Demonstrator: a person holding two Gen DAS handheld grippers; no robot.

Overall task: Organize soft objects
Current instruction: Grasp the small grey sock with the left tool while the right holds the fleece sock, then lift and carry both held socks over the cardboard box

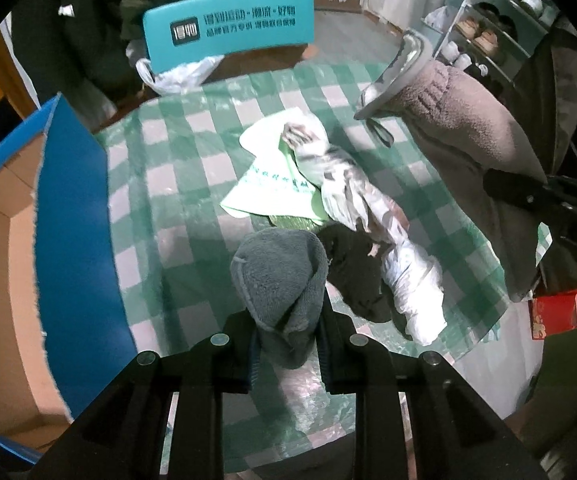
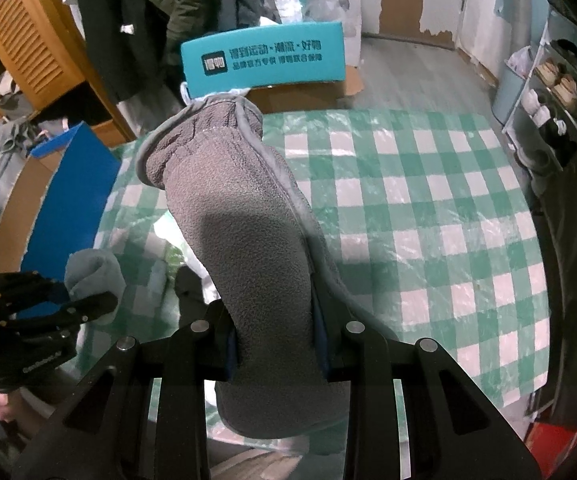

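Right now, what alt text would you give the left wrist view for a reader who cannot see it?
The left tool is shut on a rolled grey terry sock above a green-and-white checked tablecloth. Beyond it lie a pale green plastic bag, a dark cloth and crumpled white fabric. At right, a brown fleece garment hangs from the other tool.

Dim indoor light, strong fisheye bend in both views.
Black vignette rounds the corners; glare patches shine on the table (image 2: 428,208) cover's plastic, a soft shadow crosses the grey fleece (image 2: 240,240), edges smear slightly.
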